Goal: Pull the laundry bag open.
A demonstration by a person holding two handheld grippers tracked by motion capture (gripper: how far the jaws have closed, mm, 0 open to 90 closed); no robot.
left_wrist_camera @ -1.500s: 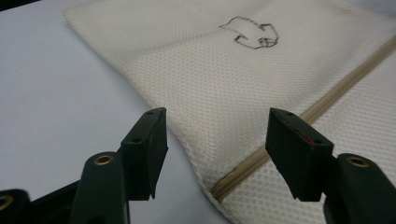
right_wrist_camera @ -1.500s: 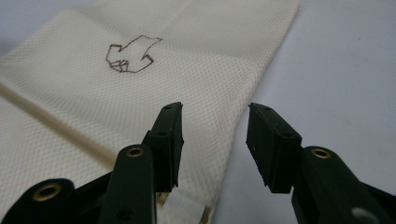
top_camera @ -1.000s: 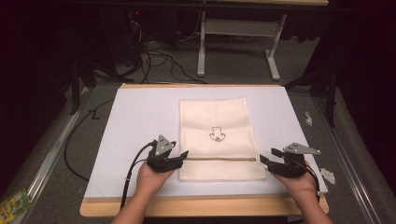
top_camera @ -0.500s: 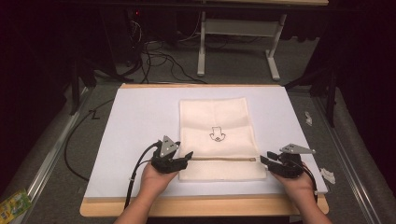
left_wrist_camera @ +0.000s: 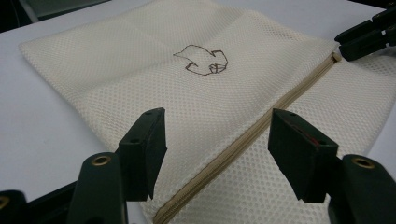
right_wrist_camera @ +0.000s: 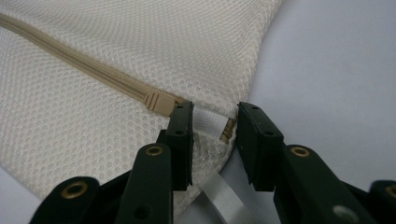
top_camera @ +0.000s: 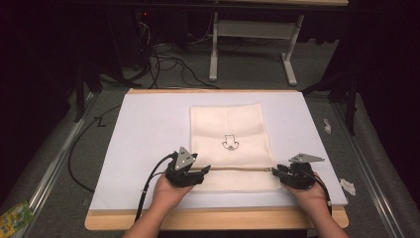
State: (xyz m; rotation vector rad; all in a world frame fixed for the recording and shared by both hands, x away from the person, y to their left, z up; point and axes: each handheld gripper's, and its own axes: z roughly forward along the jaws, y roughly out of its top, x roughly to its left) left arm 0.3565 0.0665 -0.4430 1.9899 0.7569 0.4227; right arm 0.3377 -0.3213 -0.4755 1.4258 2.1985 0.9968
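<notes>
Here, the right gripper (right_wrist_camera: 212,135) has just been closing its jaws; they now stand narrow around the zipper's end tab (right_wrist_camera: 210,120) at the corner of a cream mesh laundry bag (top_camera: 230,134), though whether the pads press it I cannot tell. The left gripper (left_wrist_camera: 217,149) holds its jaws open, straddling the tan zipper (left_wrist_camera: 243,140) without touching it. Beyond both jaws, the bag lies flat on the white surface (top_camera: 143,129), a small embroidered mark (top_camera: 229,144) at its middle.
</notes>
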